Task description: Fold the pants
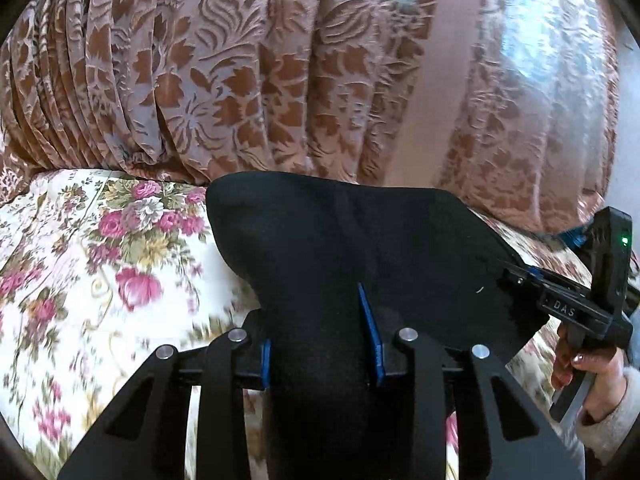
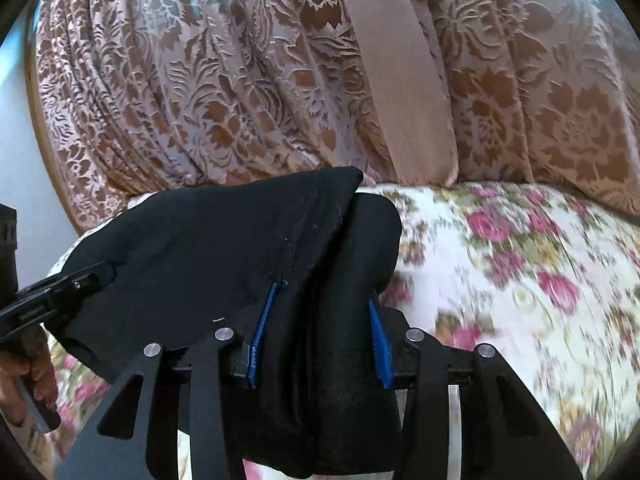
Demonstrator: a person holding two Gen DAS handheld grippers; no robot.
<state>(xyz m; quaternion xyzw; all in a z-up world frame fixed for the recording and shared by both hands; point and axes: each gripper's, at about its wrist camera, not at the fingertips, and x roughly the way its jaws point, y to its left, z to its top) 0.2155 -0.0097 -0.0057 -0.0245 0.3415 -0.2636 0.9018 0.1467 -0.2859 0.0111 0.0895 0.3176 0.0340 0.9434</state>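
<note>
Both grippers clamped on black pants lifted over a floral bedspread

Left wrist view: the left gripper point(image 1: 320, 344) has its blue-padded fingers point(image 1: 370, 332) clamped on a thick bunch of the black pants point(image 1: 340, 240), which spread from 6 o'clock toward 3 o'clock, where the right gripper point(image 1: 520, 276) pinches their far edge; a floral bedspread point(image 1: 100, 272) lies at 9 o'clock, a patterned curtain point(image 1: 240, 80) at 12. Right wrist view: the right gripper point(image 2: 316, 340) grips a folded bunch of pants point(image 2: 208, 240); the left gripper point(image 2: 94, 276) holds them at 9 o'clock.

Floral-sheeted bed point(image 1: 80, 280) bears the black pants point(image 1: 340, 232).
</note>
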